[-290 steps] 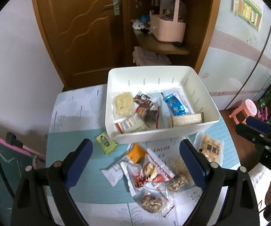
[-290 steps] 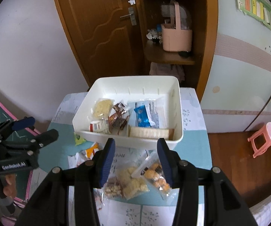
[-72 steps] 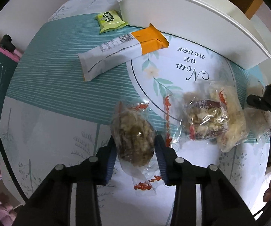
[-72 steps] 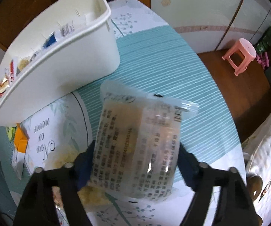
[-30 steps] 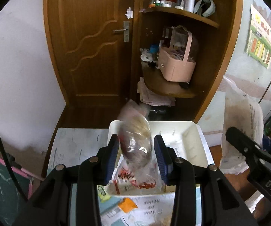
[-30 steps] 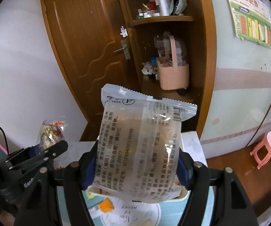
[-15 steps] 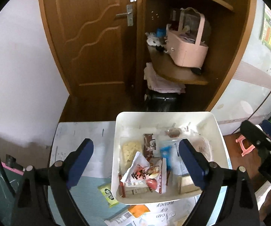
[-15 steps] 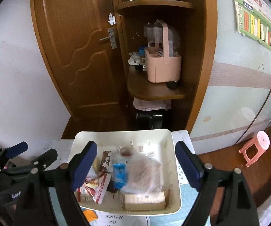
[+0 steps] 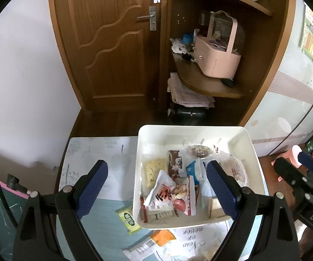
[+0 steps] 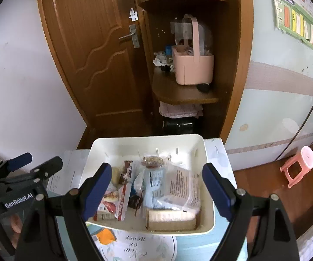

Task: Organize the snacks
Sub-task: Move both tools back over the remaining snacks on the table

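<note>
Wooden door and a cluttered corner shelf behind, and up front both tools, left tool and right tool, hang wide open and empty over the white bin on the worktop. My guess at the risk: crinkly packets piled loosely inside could snag on a finger and get dragged out. An orange-ended bar and green packet sit outside, just beside the bin's front wall.
</note>
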`<act>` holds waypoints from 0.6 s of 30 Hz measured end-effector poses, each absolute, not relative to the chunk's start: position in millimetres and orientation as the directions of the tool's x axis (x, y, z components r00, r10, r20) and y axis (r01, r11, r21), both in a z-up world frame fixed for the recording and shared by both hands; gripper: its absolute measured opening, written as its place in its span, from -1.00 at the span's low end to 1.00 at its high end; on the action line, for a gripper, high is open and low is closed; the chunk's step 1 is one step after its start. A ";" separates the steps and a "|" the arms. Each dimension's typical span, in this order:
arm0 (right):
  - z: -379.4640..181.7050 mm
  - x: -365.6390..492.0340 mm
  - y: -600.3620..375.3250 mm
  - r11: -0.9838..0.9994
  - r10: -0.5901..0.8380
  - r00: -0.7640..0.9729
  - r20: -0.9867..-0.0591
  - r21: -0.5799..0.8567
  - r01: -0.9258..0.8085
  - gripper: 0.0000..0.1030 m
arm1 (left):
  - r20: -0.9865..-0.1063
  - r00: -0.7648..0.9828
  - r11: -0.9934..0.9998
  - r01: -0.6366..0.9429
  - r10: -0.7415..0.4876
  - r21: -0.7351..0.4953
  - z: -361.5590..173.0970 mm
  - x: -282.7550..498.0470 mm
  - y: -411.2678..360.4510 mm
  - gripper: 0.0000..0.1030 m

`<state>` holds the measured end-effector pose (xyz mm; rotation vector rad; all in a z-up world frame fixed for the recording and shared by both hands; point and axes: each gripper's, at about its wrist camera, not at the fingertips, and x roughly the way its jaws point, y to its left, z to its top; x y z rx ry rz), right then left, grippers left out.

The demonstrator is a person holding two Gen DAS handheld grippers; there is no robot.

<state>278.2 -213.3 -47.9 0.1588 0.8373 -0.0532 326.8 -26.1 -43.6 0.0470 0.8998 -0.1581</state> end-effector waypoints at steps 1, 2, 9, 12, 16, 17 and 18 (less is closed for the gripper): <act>-49.1 275.9 -213.3 0.987 0.016 0.667 -0.745 0.118 0.109 0.67 | -0.783 0.610 0.987 0.161 -0.121 -0.027 -43.9 324.2 -26.0 0.77; -50.3 273.6 -212.9 0.987 0.017 0.665 -0.746 0.118 0.107 0.67 | -0.783 0.609 0.986 0.166 -0.125 -0.028 -44.2 321.6 -26.3 0.77; -61.1 251.8 -209.9 0.989 0.045 0.649 -0.760 0.128 0.081 0.67 | -0.782 0.613 0.979 0.202 -0.116 0.013 -50.5 297.5 -31.2 0.77; -68.2 242.2 -208.4 0.989 0.061 0.637 -0.768 0.135 0.067 0.67 | -0.797 0.590 0.975 0.221 -0.129 0.007 -58.1 289.7 -30.6 0.77; -80.2 229.8 -205.4 0.988 0.082 0.617 -0.783 0.144 0.051 0.67 | -0.814 0.567 0.971 0.238 -0.128 0.013 -70.1 278.1 -26.9 0.77; -82.8 226.3 -205.0 0.988 0.091 0.614 -0.784 0.150 0.046 0.67 | -0.818 0.562 0.970 0.241 -0.124 0.019 -73.3 275.2 -25.5 0.77; -85.3 223.0 -204.6 0.987 0.103 0.612 -0.784 0.158 0.037 0.67 | -0.821 0.558 0.969 0.245 -0.122 0.023 -75.7 272.6 -24.4 0.77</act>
